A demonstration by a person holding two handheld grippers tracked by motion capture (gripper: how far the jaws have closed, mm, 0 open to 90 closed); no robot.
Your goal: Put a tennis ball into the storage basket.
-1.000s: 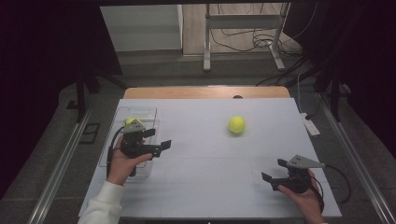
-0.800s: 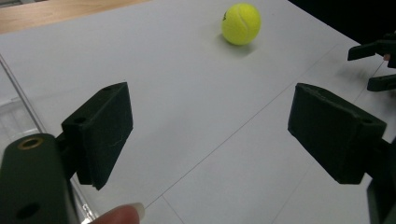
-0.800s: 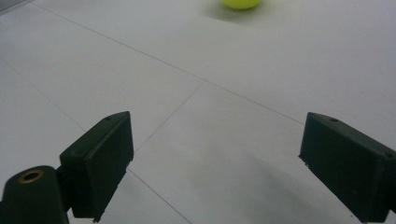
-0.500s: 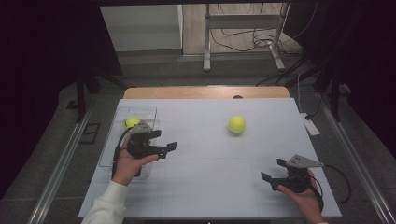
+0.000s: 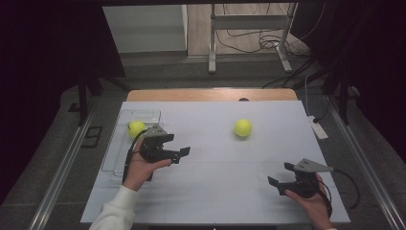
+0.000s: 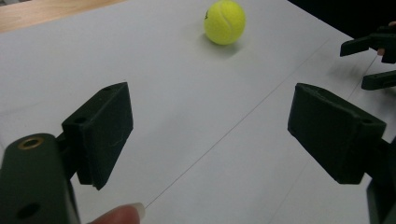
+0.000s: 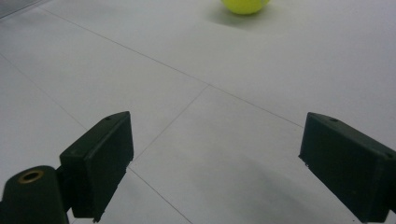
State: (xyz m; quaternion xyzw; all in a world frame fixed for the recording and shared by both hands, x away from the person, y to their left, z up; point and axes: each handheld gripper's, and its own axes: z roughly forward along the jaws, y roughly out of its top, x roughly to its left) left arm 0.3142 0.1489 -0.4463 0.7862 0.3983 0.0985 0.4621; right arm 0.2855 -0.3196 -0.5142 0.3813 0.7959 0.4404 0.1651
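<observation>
One yellow tennis ball [image 5: 242, 127] lies on the white table, also in the left gripper view as the ball [image 6: 224, 15] far ahead. A second yellow ball [image 5: 136, 128] rests inside a clear plastic tray [image 5: 143, 111] at the table's left. My left gripper [image 5: 177, 145] hovers just right of the tray, pointing toward the loose ball, jaws open and empty [image 6: 210, 135]. My right gripper [image 5: 281, 175] sits near the front right edge, open with nothing between its jaws [image 7: 215, 158]. The loose ball [image 7: 245, 3] shows at the top of the right gripper view.
The white tabletop [image 5: 215, 191] has thin seam lines. A wooden strip [image 5: 210, 94] runs along its far edge. A white power strip [image 5: 317, 128] lies off the right side. Metal rails flank the table. My right gripper [image 6: 373, 60] shows at the left gripper view's upper right.
My left gripper has moved right, away from the tray, still open and empty. The ball in the tray stays put. The right gripper has not moved.
</observation>
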